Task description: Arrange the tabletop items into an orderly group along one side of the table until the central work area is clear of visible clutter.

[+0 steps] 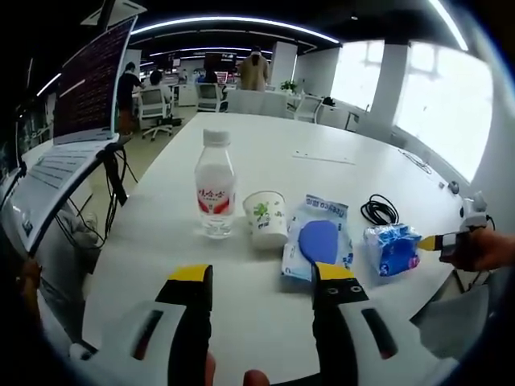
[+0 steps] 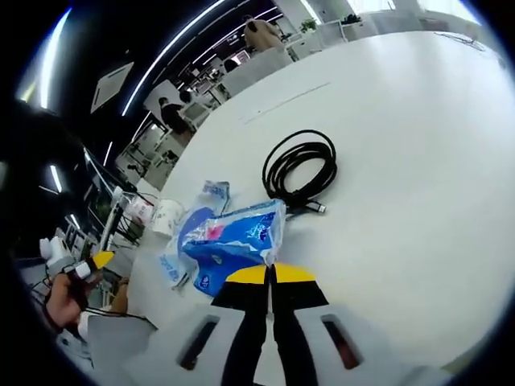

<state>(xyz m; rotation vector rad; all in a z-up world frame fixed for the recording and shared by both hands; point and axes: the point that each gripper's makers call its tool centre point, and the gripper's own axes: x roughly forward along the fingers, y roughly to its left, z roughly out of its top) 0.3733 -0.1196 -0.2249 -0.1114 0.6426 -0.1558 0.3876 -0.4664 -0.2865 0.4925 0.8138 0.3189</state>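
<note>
Although the right gripper (image 2: 270, 277) shows its jaws pressed together at the near corner of the blue tissue pack (image 2: 236, 241), the pinch itself is hidden under the yellow tips, so whether it truly grips the crinkled plastic cannot be told. The left gripper (image 1: 261, 277) hangs with its jaws wide apart, holding nothing, above the smooth white table (image 1: 338, 173). Along the near side stand a clear ribbed water bottle (image 1: 215, 186) with a red label, a paper cup (image 1: 265, 217) with a green print, and a flat glossy pouch (image 1: 319, 238); a coiled black cable (image 2: 300, 167) lies just beyond the pack. A laptop (image 1: 76, 121) at far left is cut off.
</note>
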